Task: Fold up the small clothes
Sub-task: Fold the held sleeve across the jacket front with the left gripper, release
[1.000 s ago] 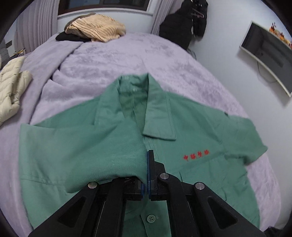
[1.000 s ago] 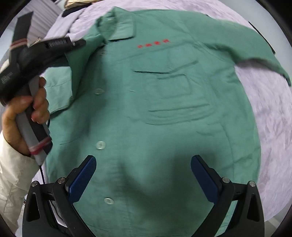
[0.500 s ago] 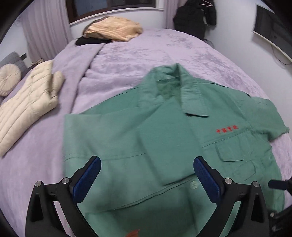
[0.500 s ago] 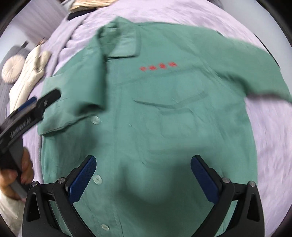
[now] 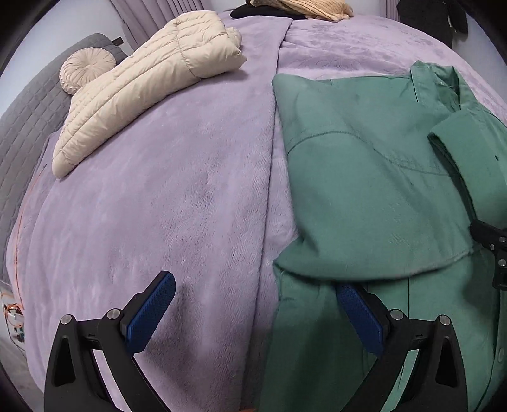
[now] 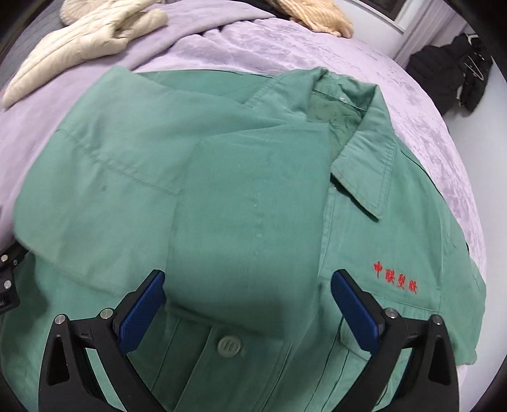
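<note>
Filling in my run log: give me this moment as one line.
shirt: green shirt on purple blanket, one sleeve folded across front | left gripper: open, empty | right gripper: open, over shirt front

Hidden and cut-off parts of the scene

In the left wrist view the green shirt [image 5: 380,190] runs off the right and bottom edges, and its folded sleeve covers the tip of the left gripper's [image 5: 253,304] right finger [image 5: 358,307]. The other gripper shows only as a black fragment [image 5: 491,241] at the right edge. In the right wrist view the shirt's hem lies out of frame, the red embroidery [image 6: 396,277] is too soft to read, and the cream jacket [image 6: 82,38] and tan knit [image 6: 320,16] are clipped at the top.
</note>
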Demonstrator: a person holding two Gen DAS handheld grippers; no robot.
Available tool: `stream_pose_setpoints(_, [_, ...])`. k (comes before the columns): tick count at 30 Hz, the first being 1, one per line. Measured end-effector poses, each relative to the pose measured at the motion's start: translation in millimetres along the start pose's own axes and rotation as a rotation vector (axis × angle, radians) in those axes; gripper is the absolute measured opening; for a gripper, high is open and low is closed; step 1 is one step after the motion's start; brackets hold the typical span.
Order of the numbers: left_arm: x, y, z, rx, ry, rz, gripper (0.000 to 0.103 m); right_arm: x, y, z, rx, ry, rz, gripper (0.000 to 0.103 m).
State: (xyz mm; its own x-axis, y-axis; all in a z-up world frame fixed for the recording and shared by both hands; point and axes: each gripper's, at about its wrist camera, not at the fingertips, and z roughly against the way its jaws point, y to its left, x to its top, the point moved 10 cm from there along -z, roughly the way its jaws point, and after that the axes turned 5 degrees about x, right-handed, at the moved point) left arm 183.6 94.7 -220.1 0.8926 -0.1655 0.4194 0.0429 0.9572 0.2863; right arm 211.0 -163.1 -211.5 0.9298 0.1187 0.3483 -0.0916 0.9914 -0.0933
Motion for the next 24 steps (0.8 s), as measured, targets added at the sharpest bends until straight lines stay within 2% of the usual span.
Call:
stream_pose_setpoints(1, [5,2,-4,0.03,-0.013,0.015,0.102,3,-10,5,0.008,-0.014,-0.051,0.039])
stream_pose_setpoints(3, [9,10,-12,0.06,-0.002,0.052,0.102,6,-39,17,0.009,-0.051,-0.182,0.038])
stream_pose_setpoints(6, [9,30,-23,0.051,0.028,0.121,0.102,-7,-90,22,0.096,-0.069,-0.436,0.038])
stream_pose_setpoints(8, [10,35,-26,-0.003,0.043,0.146,0.103,-22,-123,17,0.141,-0.069,-0.614,0.038])
stream_pose_setpoints(9, [11,37,-28,-0.018,0.051,0.15,0.103,-33,-139,16,0.168,-0.081,-0.71,0.04])
stream_pose_setpoints(10, [11,37,-26,-0.028,0.051,0.146,0.103,-43,-152,16,0.232,-0.096,-0.812,0.053])
stream_pose_setpoints(12, [13,37,-22,-0.027,0.047,0.126,0.103,-62,-168,13,0.319,-0.089,-0.943,0.073])
stream_pose_setpoints(15, [10,38,-13,-0.039,0.056,0.084,0.103,-73,-169,17,0.388,-0.088,-0.974,0.073])
stream_pose_setpoints(18, [-2,51,-4,-0.013,0.073,0.043,0.103,-77,-161,22,0.46,-0.092,-0.991,0.078])
stream_pose_setpoints(21, [-10,74,4,-0.027,0.105,0.082,0.103,-79,-155,22,0.51,-0.092,-0.999,0.08])
stream_pose_setpoints(24, [12,74,6,-0.101,0.097,0.132,0.103,-80,-148,23,0.525,-0.082,-0.977,0.08])
